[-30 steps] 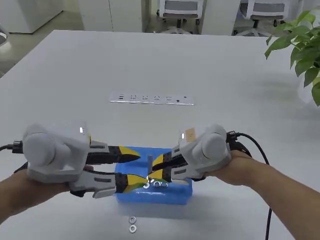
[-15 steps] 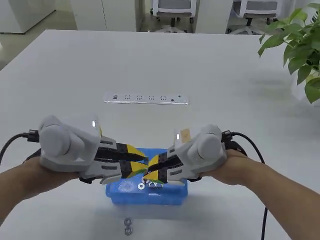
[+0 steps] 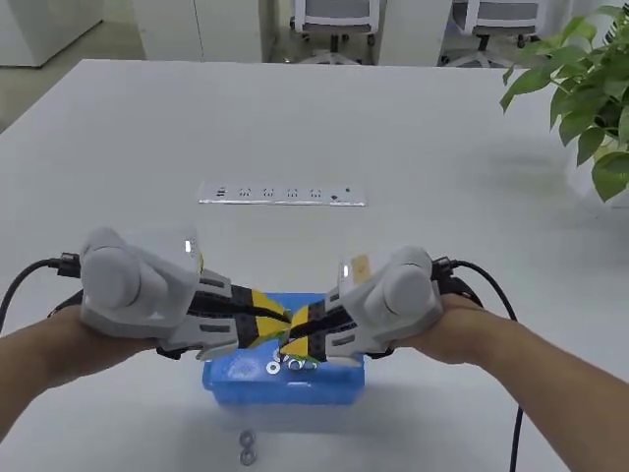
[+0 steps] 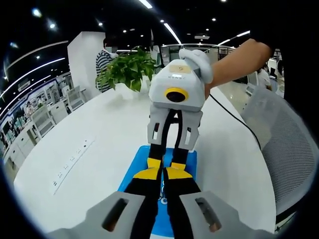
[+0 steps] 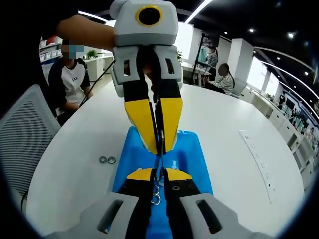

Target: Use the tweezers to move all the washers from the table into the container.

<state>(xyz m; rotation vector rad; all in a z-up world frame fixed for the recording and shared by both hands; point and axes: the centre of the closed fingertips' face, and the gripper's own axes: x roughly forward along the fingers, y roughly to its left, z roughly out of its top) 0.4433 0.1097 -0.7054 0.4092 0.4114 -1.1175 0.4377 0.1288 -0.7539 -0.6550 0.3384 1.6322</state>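
Note:
A blue container (image 3: 295,387) sits at the table's near edge, with several washers (image 3: 273,368) lying in it. Two washers (image 3: 247,447) lie on the table just in front of it, also seen beside the container (image 5: 187,149) as the pair of washers (image 5: 107,160). My left gripper (image 3: 280,323) and right gripper (image 3: 293,334) meet tip to tip above the container. Thin metal tweezers (image 5: 159,159) run between the left gripper's (image 5: 159,148) yellow jaws into my right gripper (image 5: 158,175). Both grippers look shut on the tweezers. In the left gripper view my left gripper (image 4: 162,174) faces the right gripper (image 4: 167,164).
A white power strip (image 3: 282,194) lies mid-table beyond the container. A green plant (image 3: 580,88) stands at the far right. Office chairs (image 3: 334,20) line the table's far side. People sit in the room behind.
My left gripper's jaws, spread wide a second ago, have closed. Both grippers drew together over the container. The head camera has shifted slightly.

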